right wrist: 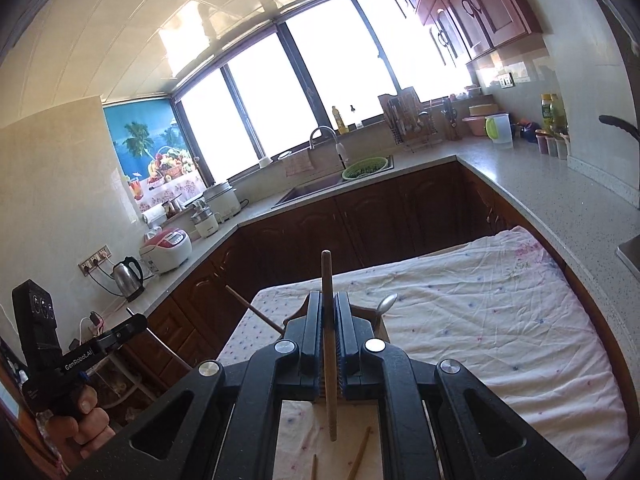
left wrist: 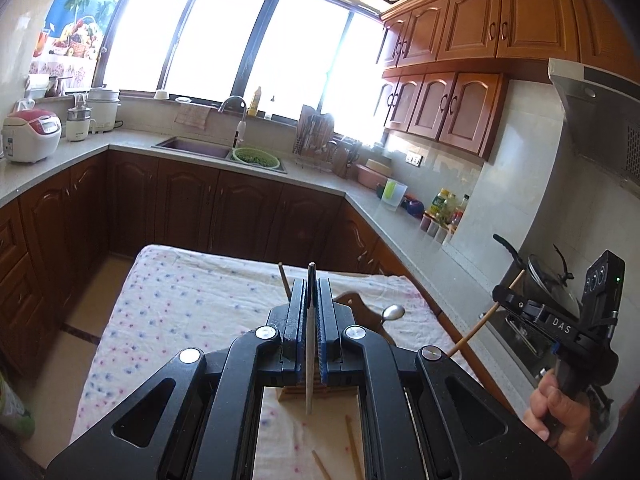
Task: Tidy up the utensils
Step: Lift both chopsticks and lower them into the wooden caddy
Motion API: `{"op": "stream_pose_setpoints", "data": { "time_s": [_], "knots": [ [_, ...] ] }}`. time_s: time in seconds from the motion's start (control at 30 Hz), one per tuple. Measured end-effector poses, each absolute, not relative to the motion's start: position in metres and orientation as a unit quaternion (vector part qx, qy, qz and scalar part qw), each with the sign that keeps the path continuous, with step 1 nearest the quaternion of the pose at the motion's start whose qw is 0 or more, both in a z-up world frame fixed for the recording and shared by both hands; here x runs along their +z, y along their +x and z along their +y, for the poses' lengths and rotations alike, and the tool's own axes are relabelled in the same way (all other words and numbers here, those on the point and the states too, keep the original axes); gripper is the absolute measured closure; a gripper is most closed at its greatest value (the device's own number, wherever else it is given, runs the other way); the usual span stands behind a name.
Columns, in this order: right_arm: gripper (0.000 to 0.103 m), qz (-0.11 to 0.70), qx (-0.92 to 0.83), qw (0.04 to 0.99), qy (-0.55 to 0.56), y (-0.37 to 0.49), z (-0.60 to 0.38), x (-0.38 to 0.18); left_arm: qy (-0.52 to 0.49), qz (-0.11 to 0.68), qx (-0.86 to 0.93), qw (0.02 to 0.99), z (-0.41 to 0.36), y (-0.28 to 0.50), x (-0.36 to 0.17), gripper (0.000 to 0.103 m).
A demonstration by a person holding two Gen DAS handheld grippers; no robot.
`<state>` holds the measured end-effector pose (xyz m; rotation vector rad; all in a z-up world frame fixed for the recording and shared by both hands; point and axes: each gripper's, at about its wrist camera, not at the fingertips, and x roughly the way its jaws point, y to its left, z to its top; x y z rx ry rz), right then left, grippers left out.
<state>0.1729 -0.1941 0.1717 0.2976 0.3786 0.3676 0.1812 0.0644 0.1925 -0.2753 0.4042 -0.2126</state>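
Left wrist view: left hand-held gripper [left wrist: 311, 300] clamps a grey-white chopstick [left wrist: 309, 360]; right hand-held gripper [right wrist: 329, 312] clamps a wooden chopstick [right wrist: 329, 360], both above the cloth-covered table [right wrist: 480, 320].

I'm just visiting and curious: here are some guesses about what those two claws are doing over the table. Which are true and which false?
1. The left claw is shut on a pale chopstick. True.
2. The right claw is empty. False: it grips a wooden chopstick.
3. More chopsticks lie on the floral tablecloth. True.
4. A spoon stands in a holder on the table. True.
5. The green colander sits on the table. False: it is at the sink.
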Motion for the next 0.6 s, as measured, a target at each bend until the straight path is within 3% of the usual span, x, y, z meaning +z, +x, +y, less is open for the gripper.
{"op": "stream_pose_setpoints", "data": {
  "time_s": [0.3, 0.6],
  "knots": [
    [0.097, 0.141, 0.158, 0.963, 0.166, 0.206, -0.2, 0.197, -0.142, 0.159, -0.084, 0.973, 0.061, 0.218, 0.213, 0.099],
    [0.097, 0.162, 0.13, 0.965, 0.162, 0.243, -0.195, 0.167, -0.174, 0.181, -0.067, 0.966, 0.06, 0.26, 0.169, 0.099]
  ]
}}
